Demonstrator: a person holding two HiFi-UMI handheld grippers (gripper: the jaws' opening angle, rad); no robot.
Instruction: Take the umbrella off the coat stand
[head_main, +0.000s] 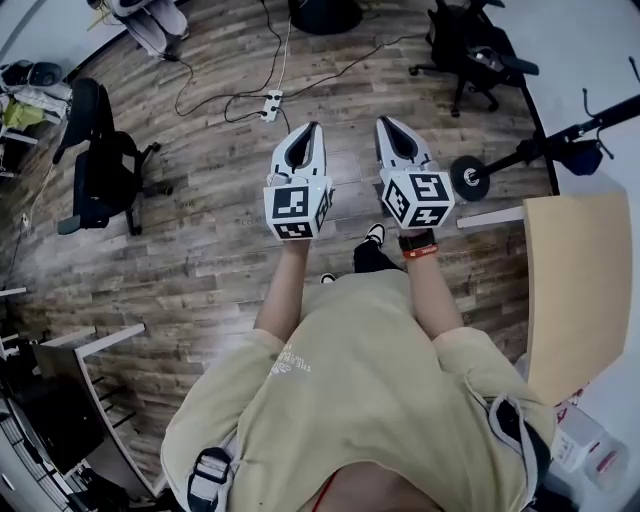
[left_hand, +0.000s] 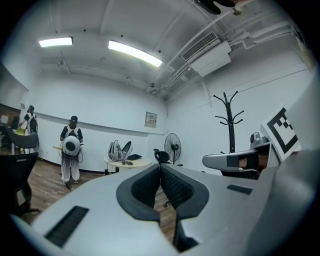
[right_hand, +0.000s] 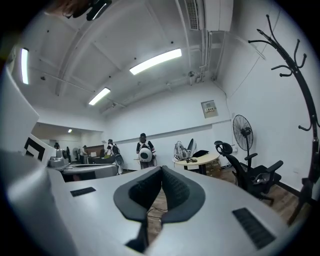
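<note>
Our left hand-held gripper (head_main: 312, 126) and right hand-held gripper (head_main: 383, 121) are clenched, empty; the coat stand (head_main: 540, 148), a dark bundle (head_main: 580, 157) on it, stands well apart, rightward.

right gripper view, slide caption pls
Right gripper, jaws shut on nothing, facing an office with a black coat stand at right.

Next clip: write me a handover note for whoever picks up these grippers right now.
Left gripper: shut, empty, level.
Right gripper: shut, empty, level beside it.
Coat stand: ahead to the right, apart from both.
Umbrella: probably the dark bundle on its pole, not certain.
Done: nothing yet.
Left: approach the stand, open a gripper, grip the umbrella, lift it off.
</note>
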